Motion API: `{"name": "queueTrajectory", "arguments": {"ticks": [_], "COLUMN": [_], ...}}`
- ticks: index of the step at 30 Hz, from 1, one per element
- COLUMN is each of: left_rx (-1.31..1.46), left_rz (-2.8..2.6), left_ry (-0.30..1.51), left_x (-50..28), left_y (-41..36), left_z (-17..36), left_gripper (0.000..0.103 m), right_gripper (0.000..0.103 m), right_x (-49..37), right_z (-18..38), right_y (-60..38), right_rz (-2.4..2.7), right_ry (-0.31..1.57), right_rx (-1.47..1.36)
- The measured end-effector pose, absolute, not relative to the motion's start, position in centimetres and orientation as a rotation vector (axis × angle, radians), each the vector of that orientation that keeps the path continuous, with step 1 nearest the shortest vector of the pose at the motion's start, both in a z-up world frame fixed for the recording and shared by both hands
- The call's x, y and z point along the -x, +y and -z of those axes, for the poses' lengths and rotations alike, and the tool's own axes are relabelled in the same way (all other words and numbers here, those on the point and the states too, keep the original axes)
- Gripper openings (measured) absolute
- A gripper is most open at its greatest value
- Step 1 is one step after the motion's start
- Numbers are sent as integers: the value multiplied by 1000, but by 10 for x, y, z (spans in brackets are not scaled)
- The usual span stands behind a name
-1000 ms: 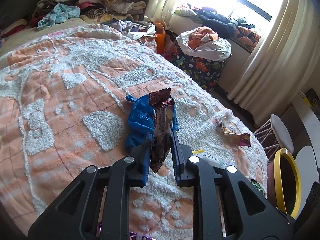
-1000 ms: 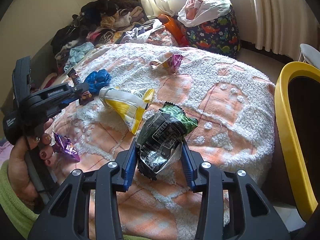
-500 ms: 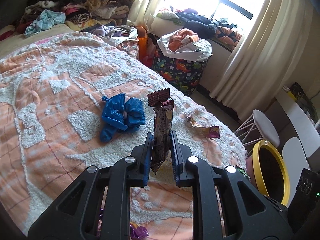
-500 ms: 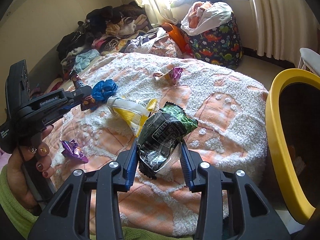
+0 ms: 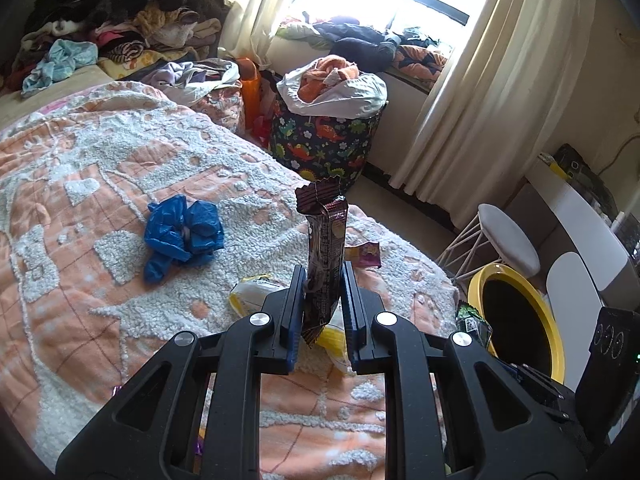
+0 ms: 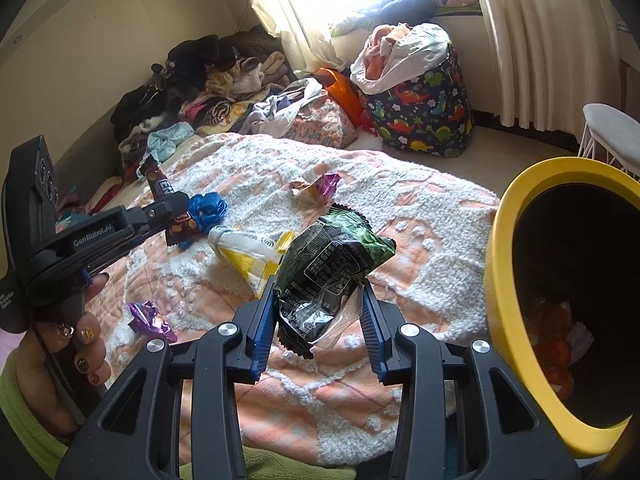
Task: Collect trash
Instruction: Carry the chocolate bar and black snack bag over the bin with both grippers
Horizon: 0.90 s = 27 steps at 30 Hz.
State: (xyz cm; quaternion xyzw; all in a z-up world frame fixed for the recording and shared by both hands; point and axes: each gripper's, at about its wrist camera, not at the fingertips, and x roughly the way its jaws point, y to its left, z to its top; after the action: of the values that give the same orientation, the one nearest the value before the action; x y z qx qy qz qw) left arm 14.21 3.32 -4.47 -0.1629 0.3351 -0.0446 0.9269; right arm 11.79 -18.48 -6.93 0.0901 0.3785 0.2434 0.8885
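Note:
My left gripper [image 5: 322,276] is shut on a brown candy-bar wrapper [image 5: 325,248] held upright above the bed; it also shows in the right wrist view [image 6: 160,190]. My right gripper [image 6: 318,292] is shut on a crumpled green-and-black snack bag [image 6: 330,272], held above the bed beside the yellow-rimmed bin [image 6: 500,280]. The bin also shows in the left wrist view [image 5: 554,340]. On the bedspread lie a blue plastic bag [image 5: 182,236], a yellow-and-white wrapper [image 6: 248,252], a pink-and-yellow wrapper [image 6: 316,188] and a purple foil wrapper [image 6: 150,318].
The bed carries an orange-and-white blanket [image 5: 80,168]. A dinosaur-print laundry basket [image 5: 324,140] full of clothes stands by the curtains. Clothes are piled at the bed's far end [image 5: 120,32]. A white stool [image 5: 506,240] stands beside the bin.
My left gripper has swung right with the candy wrapper, so the blue bag now lies to its left and the bin comes into view. My right gripper has moved closer to the bin with the snack bag.

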Motion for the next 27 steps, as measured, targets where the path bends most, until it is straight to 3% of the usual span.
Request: {"name": "queueTrajectory", "arguments": {"ticks": [27], "left_rx": [236], "left_rz": [244], "left_ry": [690], "left_x": [-135], "left_y": [-38], "left_z": [30], "left_gripper": [12], "right_gripper": [37], "right_x": [-117], "right_z": [50], "right_y": [-253], "right_rz": [-382], "right_ry": [696], "right_rx": [-252]}}
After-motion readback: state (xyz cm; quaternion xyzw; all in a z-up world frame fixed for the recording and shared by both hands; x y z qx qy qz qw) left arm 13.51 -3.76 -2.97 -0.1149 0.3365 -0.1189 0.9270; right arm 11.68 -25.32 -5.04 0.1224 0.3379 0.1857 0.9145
